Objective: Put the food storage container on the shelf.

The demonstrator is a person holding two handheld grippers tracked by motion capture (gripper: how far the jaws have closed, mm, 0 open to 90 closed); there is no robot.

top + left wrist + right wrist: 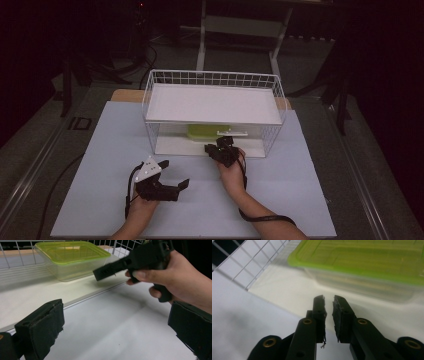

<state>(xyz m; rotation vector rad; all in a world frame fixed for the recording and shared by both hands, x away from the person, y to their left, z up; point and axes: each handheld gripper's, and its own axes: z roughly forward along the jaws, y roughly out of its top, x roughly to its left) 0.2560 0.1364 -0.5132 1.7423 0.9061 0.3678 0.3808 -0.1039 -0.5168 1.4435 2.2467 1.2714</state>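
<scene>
- A clear plastic container with a green lid (208,131) is seen on the lower shelf of a white wire rack (153,90), just above the centre of the high view; in the left gripper view (71,258) it lies at the upper left, and in the right gripper view (367,267) it spans the upper right.
- The container is shown lying flat on the white shelf board, lid on, with nothing touching it.
- The right gripper (217,145) is held at the front edge of the rack's lower shelf, just below the container in the high view, pointed at it but apart from it.
- In its own view the right gripper (329,300) is seen with a narrow slit between its pads, with nothing caught between them and the container's wall ahead.
- The person's right hand (175,277) is pictured at the upper right of the left gripper view, wrapped around that gripper's handle.
- The left gripper (175,174) is seen at the lower left of centre in the high view, over the pale table top (300,200), well apart from the rack.
- Its jaws are spread wide in the left gripper view (117,325), with nothing held.
</scene>
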